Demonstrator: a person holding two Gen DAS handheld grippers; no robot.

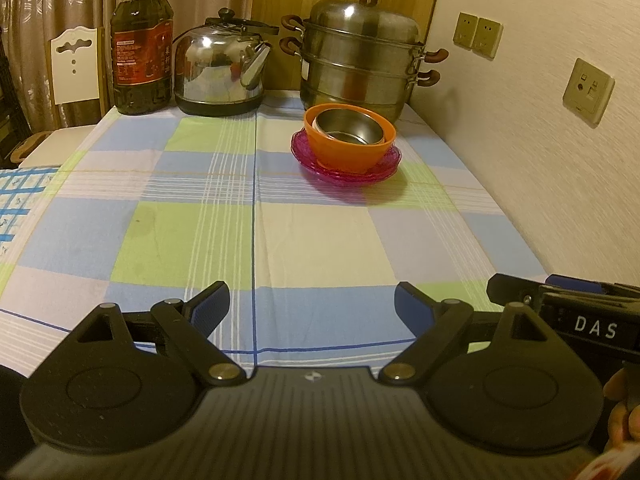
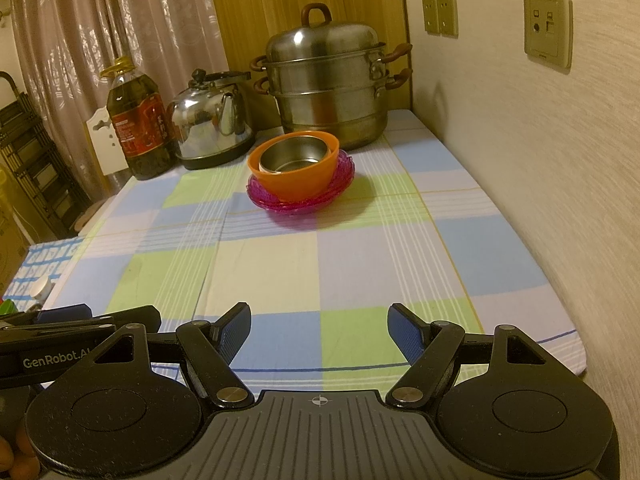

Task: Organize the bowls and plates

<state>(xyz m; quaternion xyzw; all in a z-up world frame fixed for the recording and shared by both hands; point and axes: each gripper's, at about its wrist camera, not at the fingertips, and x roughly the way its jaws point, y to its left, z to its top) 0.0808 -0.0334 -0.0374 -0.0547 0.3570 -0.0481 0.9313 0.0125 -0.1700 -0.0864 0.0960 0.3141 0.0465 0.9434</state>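
Observation:
A steel bowl (image 1: 347, 128) (image 2: 294, 156) sits nested inside an orange bowl (image 1: 348, 152) (image 2: 292, 182), which stands on a stack of pink plates (image 1: 344, 172) (image 2: 298, 204) near the table's far end. My left gripper (image 1: 312, 300) hangs open over the near part of the checked tablecloth, nothing between its blue pads. My right gripper (image 2: 318, 320) is likewise open and empty, well short of the stack. Each gripper shows at the edge of the other's view.
Behind the stack stand a tiered steel steamer pot (image 1: 360, 52) (image 2: 328, 84), a steel kettle (image 1: 220, 68) (image 2: 208, 120) and a large oil bottle (image 1: 140, 48) (image 2: 138, 124). A wall with sockets (image 2: 548, 30) borders the table's right side. A white chair back (image 1: 74, 66) stands at the left.

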